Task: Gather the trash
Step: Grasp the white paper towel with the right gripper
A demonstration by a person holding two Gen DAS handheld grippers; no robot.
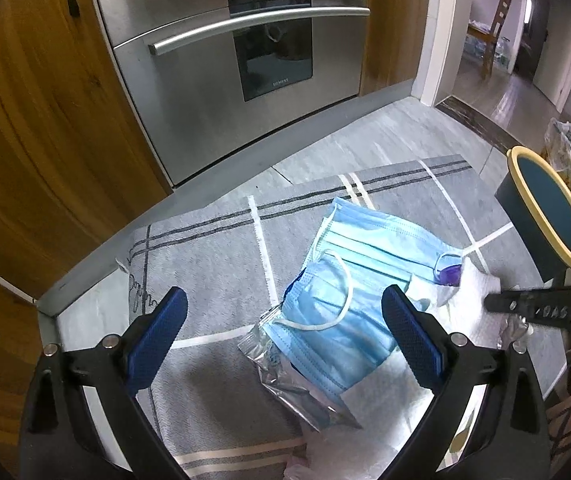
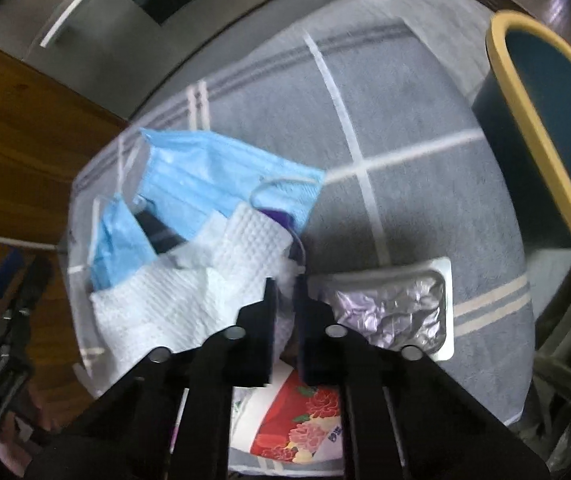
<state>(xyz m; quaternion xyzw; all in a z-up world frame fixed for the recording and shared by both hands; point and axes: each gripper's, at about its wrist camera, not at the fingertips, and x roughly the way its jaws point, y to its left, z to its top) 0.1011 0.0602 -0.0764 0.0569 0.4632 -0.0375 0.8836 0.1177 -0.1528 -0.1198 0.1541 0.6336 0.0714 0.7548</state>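
Evidently little is collected: the trash bin (image 1: 545,216) at far right looks empty, face masks (image 1: 349,280) and paper towel (image 2: 165,300) still litter the rug (image 1: 213,248), left gripper (image 1: 283,338) jaws open, right gripper (image 2: 284,300) jaws pinching the towel.

From the right wrist I can't read what my right tongs (image 2: 284,292) pinch; the white quilted paper towel (image 2: 173,304) bunches there and the view is smeared. The red flowered packet (image 2: 297,420) sits half behind the fingers. The dark bin with the yellow rim (image 2: 533,120) runs off the frame. The purple object (image 1: 450,273) is mostly buried under the blue pleated face mask (image 1: 369,240).
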